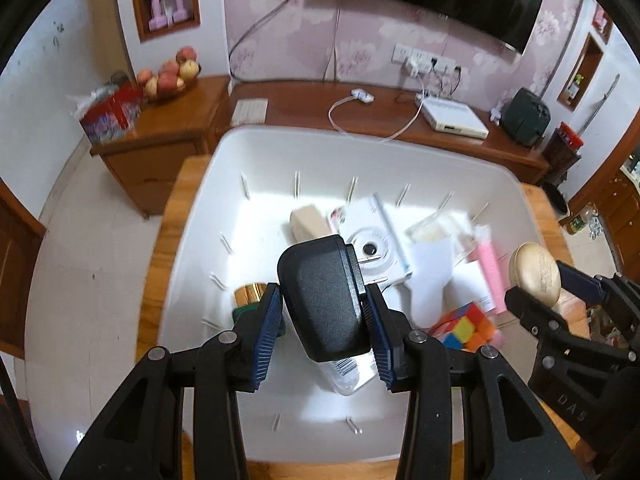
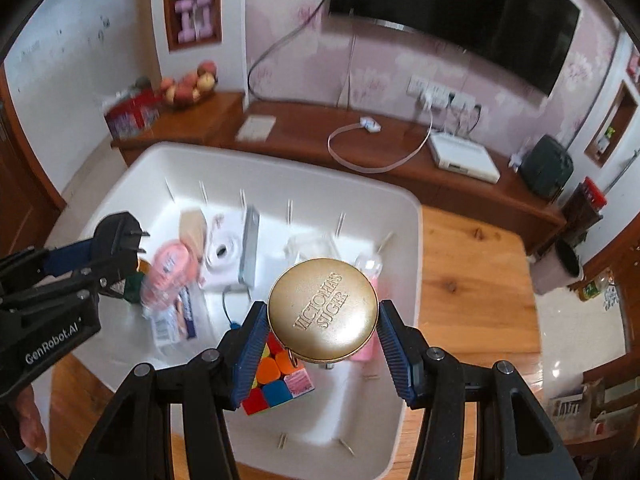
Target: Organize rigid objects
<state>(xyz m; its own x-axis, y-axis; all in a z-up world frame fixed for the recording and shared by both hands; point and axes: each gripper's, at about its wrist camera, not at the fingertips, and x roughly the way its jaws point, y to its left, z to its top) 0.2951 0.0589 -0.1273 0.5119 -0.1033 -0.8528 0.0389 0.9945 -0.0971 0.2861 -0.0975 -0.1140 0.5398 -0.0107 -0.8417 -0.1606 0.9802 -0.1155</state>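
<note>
My left gripper (image 1: 322,320) is shut on a black plug adapter (image 1: 320,296), held above the white bin (image 1: 280,148); the adapter (image 2: 118,246) and that gripper (image 2: 108,258) also show at the left of the right wrist view. My right gripper (image 2: 320,344) is shut on a round gold compact (image 2: 323,312) over the bin's right side; the compact (image 1: 534,274) appears at the right edge of the left wrist view. Inside the bin (image 2: 412,216) lie a colour cube (image 2: 276,380), a white camera box (image 2: 228,252), a pink tube (image 1: 490,268) and a clear bottle (image 1: 348,372).
The bin rests on a wooden table (image 2: 472,288). Behind it runs a wooden TV cabinet (image 1: 304,108) with a white keyboard (image 1: 250,111), a cable, a white box (image 1: 456,118) and a fruit bowl (image 1: 170,76). A TV hangs on the wall.
</note>
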